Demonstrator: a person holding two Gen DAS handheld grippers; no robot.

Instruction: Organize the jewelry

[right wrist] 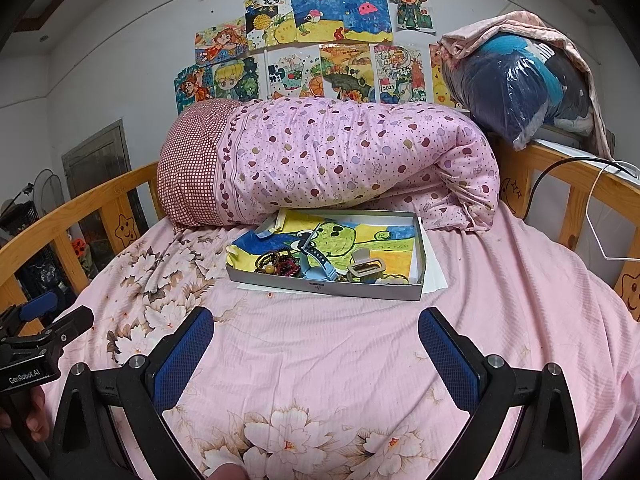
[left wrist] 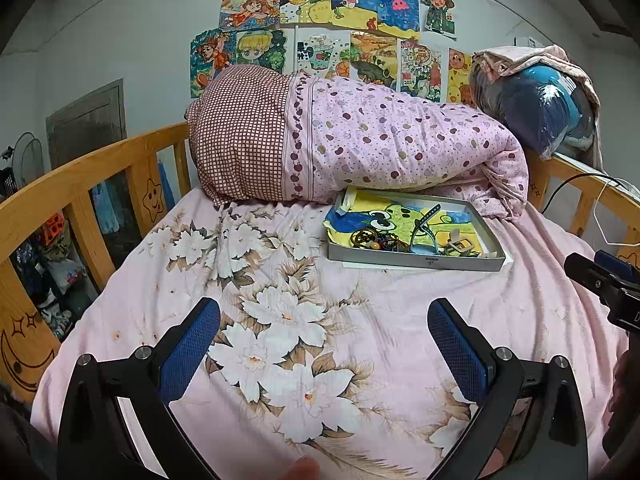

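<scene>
Nearest, the blue-padded left gripper [left wrist: 324,344] and right gripper [right wrist: 316,340] hover spread and empty over the pink floral bedsheet [right wrist: 320,360]; at twelve o'clock the shallow grey cardboard tray [right wrist: 320,287] holds heaped beaded bracelets [right wrist: 280,264], a blue watch strap [right wrist: 320,266] and a beige hair claw [right wrist: 366,268], seemingly gathered for sorting.

A rolled pink quilt [left wrist: 360,140] lies on the floral bedsheet [left wrist: 280,320]; drawings [right wrist: 320,40] cover the wall behind.
</scene>
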